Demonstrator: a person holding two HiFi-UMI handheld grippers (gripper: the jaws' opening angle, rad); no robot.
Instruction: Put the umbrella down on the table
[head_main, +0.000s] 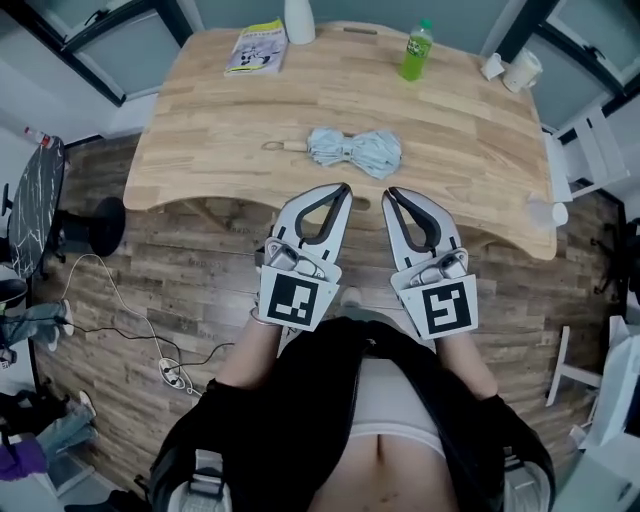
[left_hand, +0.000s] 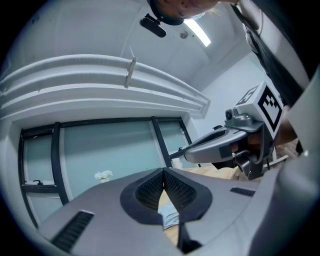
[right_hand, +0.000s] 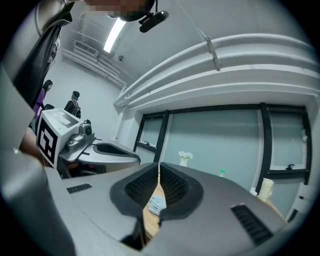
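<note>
A folded pale blue umbrella (head_main: 353, 151) with a wooden handle lies flat on the wooden table (head_main: 470, 130), near its front edge. Both grippers hover side by side just short of that edge, pointing toward the umbrella and apart from it. My left gripper (head_main: 345, 188) is shut with nothing in it. My right gripper (head_main: 388, 192) is shut and empty too. A strip of the umbrella (left_hand: 171, 219) shows below the closed left jaws in the left gripper view, and the umbrella (right_hand: 156, 204) peeks through below the closed right jaws in the right gripper view.
At the table's far side stand a green bottle (head_main: 416, 50), a white vase (head_main: 299, 20) and a booklet (head_main: 257, 46). White cups (head_main: 521, 70) sit at the far right corner. A cable with a power strip (head_main: 172, 374) lies on the floor at left.
</note>
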